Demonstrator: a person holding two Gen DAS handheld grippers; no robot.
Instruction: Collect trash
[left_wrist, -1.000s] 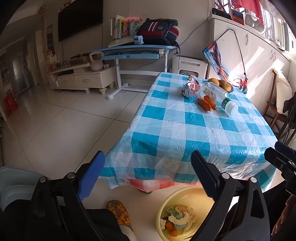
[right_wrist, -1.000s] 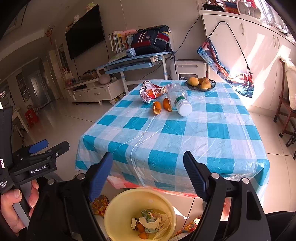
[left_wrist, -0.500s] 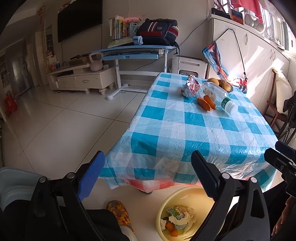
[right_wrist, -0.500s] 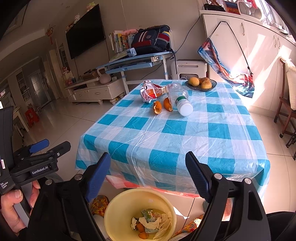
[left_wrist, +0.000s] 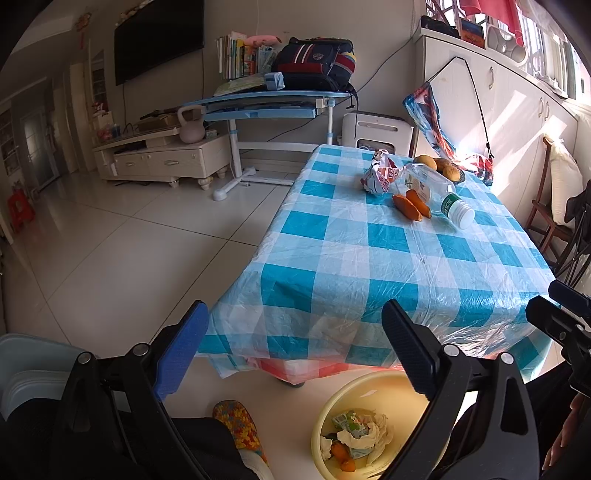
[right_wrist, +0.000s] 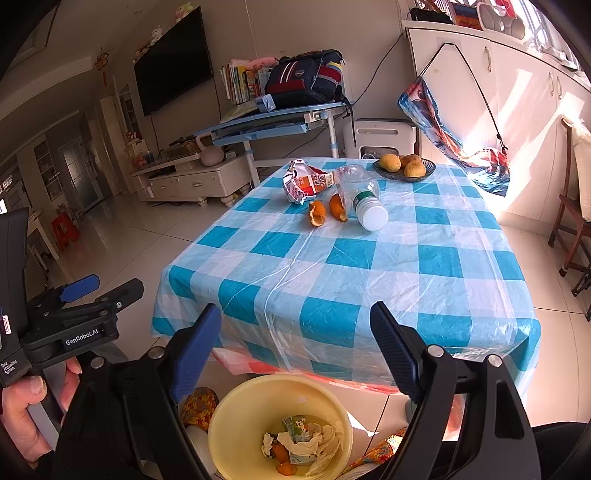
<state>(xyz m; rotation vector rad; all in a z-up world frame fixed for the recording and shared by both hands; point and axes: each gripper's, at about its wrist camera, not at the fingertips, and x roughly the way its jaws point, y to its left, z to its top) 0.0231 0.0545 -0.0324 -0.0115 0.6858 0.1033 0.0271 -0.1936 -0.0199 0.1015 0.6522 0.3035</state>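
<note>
Nothing shifted since earlier: both tools, left (left_wrist: 291, 347) and right (right_wrist: 295, 343), spread wide, empty, above bin (right_wrist: 236, 410); trash unmoved on desk (right_wrist: 424, 291).

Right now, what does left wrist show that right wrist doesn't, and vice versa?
Left wrist only: the right gripper's side, at the frame's right edge.
Right wrist only: the hand holding the left gripper, and the fruit bowl's rim.
Both: table, wrapper, two peels, bottle, yellow bin with trash, both grippers open and empty.
</note>
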